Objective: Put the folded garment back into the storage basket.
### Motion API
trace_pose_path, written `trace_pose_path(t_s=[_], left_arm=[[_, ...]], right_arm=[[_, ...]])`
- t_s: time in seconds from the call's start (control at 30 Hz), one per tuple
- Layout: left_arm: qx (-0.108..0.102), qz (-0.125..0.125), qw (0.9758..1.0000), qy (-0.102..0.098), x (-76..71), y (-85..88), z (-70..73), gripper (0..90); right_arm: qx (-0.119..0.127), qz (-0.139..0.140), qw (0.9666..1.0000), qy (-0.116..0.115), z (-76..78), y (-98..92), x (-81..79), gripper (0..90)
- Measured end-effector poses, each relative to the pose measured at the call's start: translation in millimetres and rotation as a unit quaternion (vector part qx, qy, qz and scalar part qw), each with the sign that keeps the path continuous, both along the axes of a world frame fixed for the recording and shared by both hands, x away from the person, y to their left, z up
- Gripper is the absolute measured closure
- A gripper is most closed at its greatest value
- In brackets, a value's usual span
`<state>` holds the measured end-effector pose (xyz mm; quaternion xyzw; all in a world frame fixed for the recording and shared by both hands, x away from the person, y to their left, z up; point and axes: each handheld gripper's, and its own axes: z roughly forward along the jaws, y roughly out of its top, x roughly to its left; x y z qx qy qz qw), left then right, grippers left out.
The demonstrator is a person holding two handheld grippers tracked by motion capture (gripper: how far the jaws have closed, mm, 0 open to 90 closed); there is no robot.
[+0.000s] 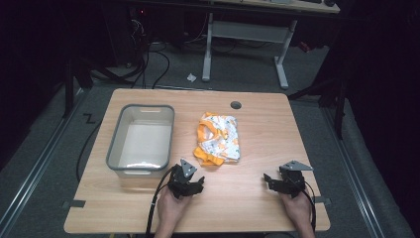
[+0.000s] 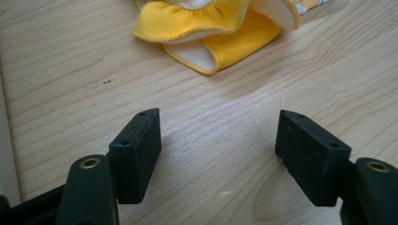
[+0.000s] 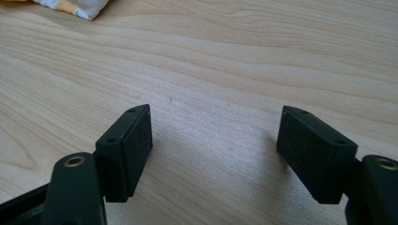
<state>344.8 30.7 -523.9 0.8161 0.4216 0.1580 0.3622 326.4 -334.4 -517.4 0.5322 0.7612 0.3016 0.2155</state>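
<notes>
A crumpled orange and white patterned cloth (image 1: 218, 138) lies at the middle of the wooden table (image 1: 257, 124). My left gripper (image 1: 192, 184) rests near the front edge, just below the cloth's near left corner, its jaws wide apart over bare wood. In the left gripper view the yellow hem of the cloth (image 2: 211, 28) lies ahead of the open gripper (image 2: 218, 133). My right gripper (image 1: 273, 181) sits at the front right, open with nothing between its jaws. In the right gripper view the gripper (image 3: 213, 129) hovers over wood, a cloth corner (image 3: 75, 8) far off at top left.
A grey plastic bin (image 1: 142, 139) stands on the left half of the table, beside the cloth; its wall (image 2: 5, 154) edges the left gripper view. A round cable hole (image 1: 236, 105) is at the table's back. Another desk's legs and cables stand on the floor beyond.
</notes>
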Motion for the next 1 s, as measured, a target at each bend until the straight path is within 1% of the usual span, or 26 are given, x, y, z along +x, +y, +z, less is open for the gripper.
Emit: trace_pose_path(t_s=[0.8,0.9,1.0], left_arm=[[0.001,0.0,1.0,0.0,-0.2,0.0,0.0,31.6],[-0.005,0.003,1.0,0.001,0.4,0.6,-0.1,32.1],[-0.02,0.009,0.9997,0.01,1.6,1.2,-0.1,29.2]], right_arm=[[-0.001,-0.001,1.0,-0.001,-0.1,0.0,0.5,27.4],[-0.001,-0.001,1.0,-0.001,-0.1,0.0,0.6,27.4],[0.0,-0.001,1.0,0.0,0.0,0.1,0.5,27.4]])
